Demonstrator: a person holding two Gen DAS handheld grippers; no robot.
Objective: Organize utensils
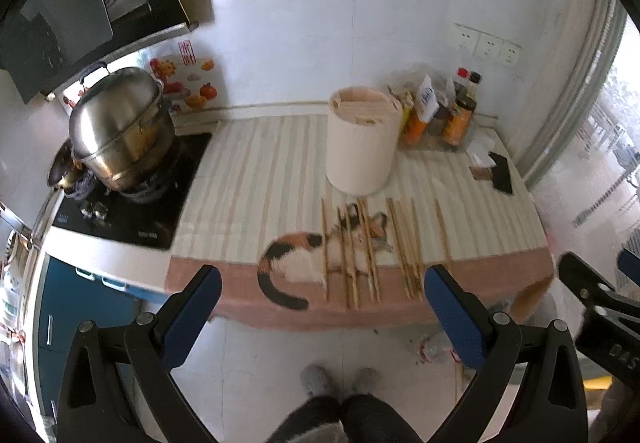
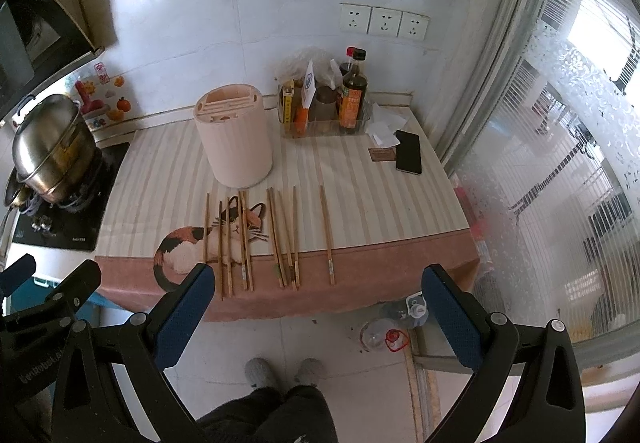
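Several wooden chopsticks (image 1: 370, 251) lie side by side on the striped cat-print cloth (image 1: 248, 179), near the counter's front edge; they also show in the right wrist view (image 2: 244, 239). A cream utensil holder (image 1: 362, 141) with slots on top stands upright behind them, also seen in the right wrist view (image 2: 236, 139). My left gripper (image 1: 322, 283) is open and empty, held in front of the counter edge. My right gripper (image 2: 316, 283) is open and empty, also short of the counter. A single chopstick (image 2: 327, 235) lies apart on the right.
A steel pot (image 1: 120, 131) sits on the black stove (image 1: 132, 203) at left. Sauce bottles (image 2: 352, 95) and packets stand at the back by the wall. A black phone (image 2: 409, 151) lies at the right. Empty plastic bottles (image 2: 396, 323) lie on the floor.
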